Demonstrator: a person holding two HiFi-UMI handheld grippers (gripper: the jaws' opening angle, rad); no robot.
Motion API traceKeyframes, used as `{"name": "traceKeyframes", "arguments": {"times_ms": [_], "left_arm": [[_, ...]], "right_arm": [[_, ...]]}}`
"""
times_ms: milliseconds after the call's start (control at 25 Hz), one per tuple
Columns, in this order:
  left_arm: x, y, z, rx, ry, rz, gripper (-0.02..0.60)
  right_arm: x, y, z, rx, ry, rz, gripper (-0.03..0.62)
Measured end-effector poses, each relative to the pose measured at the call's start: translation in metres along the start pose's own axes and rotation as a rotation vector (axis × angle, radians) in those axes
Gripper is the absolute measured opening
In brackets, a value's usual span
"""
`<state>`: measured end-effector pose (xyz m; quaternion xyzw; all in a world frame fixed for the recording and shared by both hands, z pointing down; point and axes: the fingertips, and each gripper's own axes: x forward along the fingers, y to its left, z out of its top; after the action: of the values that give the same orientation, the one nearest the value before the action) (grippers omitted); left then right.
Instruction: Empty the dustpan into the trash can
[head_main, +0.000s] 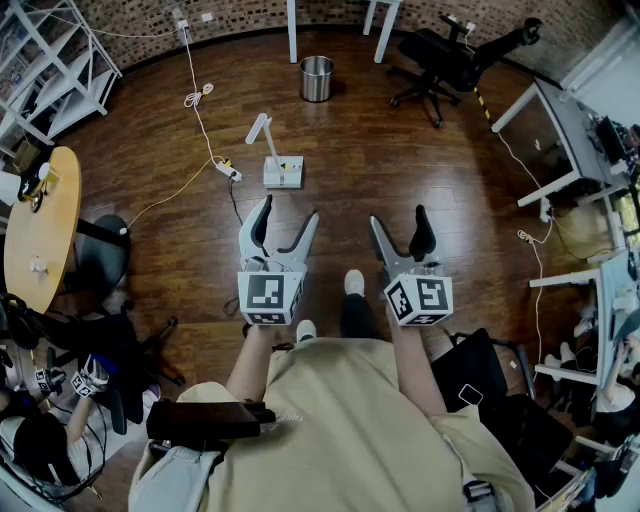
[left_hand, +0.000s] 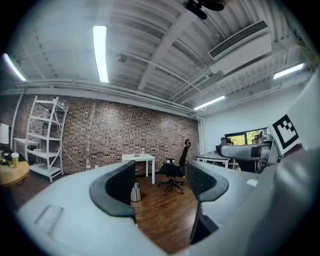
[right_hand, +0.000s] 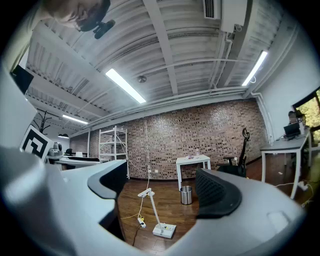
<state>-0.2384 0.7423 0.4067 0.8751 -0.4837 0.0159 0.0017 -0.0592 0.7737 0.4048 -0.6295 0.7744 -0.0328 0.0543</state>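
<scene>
Both tools are empty and held level in front of me. My left gripper (head_main: 288, 215) has its jaws partly apart, my right gripper (head_main: 399, 222) has them spread wide, and neither has anything between its pads.

By my reading the job has not begun. The dustpan (head_main: 283, 171) stands on the wooden floor (head_main: 400, 170) ahead of me, closer to my left side, its long handle (head_main: 259, 128) tilted up and away, and nothing touches it. A power strip (head_main: 229, 171) lies just beside it. Whether there is any dirt in the pan I cannot tell from here.

The trash can (head_main: 316, 78) — a small metal bin — sits well beyond the dustpan, near the legs of a white table (head_main: 292, 30).

Everything is left to do: reach the dustpan, take its handle, carry it to the bin and tip it in.
</scene>
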Motion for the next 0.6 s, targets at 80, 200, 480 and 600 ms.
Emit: {"name": "traceKeyframes", "arguments": {"times_ms": [80,200,480,600], "left_arm": [[0.018,0.006,0.001,-0.001,0.002,0.021,0.310],[0.050,0.013,0.001,0.000,0.009,0.049,0.310],[0.144,-0.003,0.007,0.018,0.011,0.092,0.310],[0.183,-0.014,0.015,0.027,0.007,0.114,0.310]], "right_arm": [[0.017,-0.006,0.001,-0.002,-0.002,0.028,0.430],[0.044,-0.025,0.002,0.014,-0.005,0.062,0.400],[0.115,-0.110,0.032,0.016,-0.075,0.089,0.347],[0.140,-0.138,0.041,0.007,-0.085,0.145,0.348]]}}
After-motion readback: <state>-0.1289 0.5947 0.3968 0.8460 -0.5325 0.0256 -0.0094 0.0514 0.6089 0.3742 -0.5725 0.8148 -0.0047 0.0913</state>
